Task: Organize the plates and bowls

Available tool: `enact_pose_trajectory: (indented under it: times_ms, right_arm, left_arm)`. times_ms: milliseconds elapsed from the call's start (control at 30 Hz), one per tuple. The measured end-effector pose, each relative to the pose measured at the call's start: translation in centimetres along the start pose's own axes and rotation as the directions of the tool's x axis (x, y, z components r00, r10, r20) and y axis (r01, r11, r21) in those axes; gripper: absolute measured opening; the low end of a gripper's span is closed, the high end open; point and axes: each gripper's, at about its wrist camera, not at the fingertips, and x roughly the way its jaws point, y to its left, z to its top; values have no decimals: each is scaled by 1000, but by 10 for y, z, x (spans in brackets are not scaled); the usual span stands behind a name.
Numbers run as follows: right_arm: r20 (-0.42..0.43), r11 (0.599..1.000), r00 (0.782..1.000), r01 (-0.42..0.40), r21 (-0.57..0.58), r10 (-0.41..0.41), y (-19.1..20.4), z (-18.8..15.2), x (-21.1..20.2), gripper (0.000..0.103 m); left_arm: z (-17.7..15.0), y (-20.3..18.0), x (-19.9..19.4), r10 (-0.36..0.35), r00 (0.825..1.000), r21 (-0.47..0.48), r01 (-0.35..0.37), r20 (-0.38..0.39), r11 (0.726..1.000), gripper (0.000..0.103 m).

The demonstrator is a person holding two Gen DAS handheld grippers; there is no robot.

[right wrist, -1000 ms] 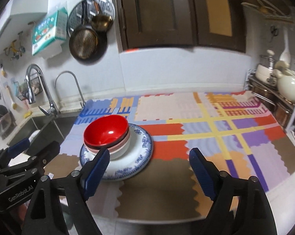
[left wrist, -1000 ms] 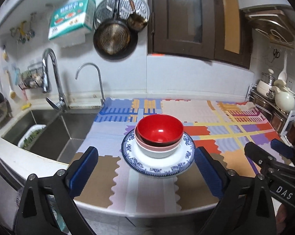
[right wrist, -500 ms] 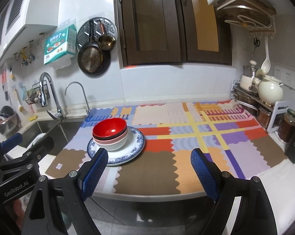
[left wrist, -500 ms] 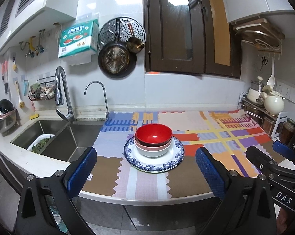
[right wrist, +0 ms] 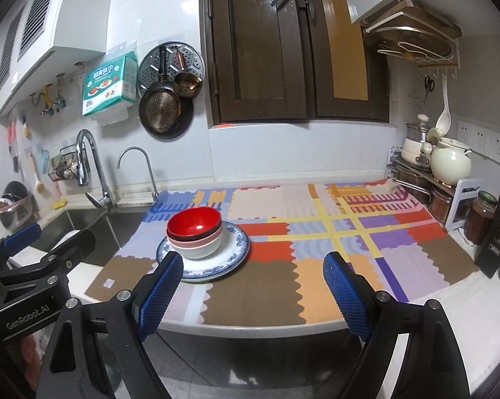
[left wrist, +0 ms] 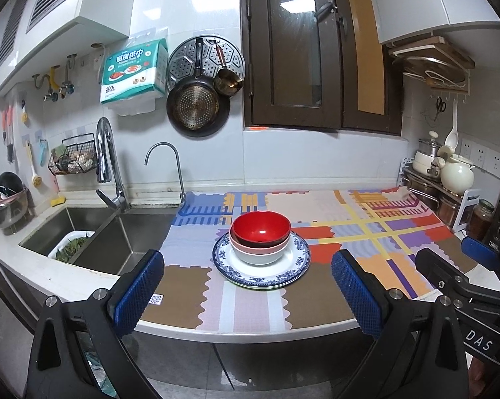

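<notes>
I hold my left hand-held gripper (left wrist: 248, 287) at the bottom of its frame with its blue pads spread wide and nothing between them; my right hand-held gripper (right wrist: 251, 291) stands the same way, apart and empty. Just above centre in the left view, the red bowl (left wrist: 260, 229) sits nested in a pink bowl (left wrist: 250, 248) and a white bowl (left wrist: 258, 257), all stacked on the blue-rimmed plate (left wrist: 296, 266). The plate rests on the patterned mat (left wrist: 366, 229) covering the counter (left wrist: 34, 272), right of the sink (left wrist: 93, 229).
</notes>
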Motion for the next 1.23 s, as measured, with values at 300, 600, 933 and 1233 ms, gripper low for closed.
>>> enact_pose_trajectory:
  times_ms: [300, 600, 933, 1233]
  right_arm:
    - [20, 1000, 1000, 14, -7, -14, 5, -3, -16, 87]
    - [26, 1000, 999, 25, -2, -25, 4, -4, -22, 87]
    - [23, 1000, 999, 29, -5, -28, 5, -6, -26, 87]
    - [34, 999, 999, 31, -14, -30, 6, -8, -31, 87]
  left_arm:
    - [-1, -1, -8, -24, 1000, -1, 24, -7, 1000, 103]
    - [-2, -2, -11, -26, 1000, 6, 26, -6, 1000, 103]
    - [-7, 1, -18, -13, 1000, 7, 13, -6, 1000, 103]
    - [-9, 6, -19, -15, 1000, 0, 15, -9, 1000, 103]
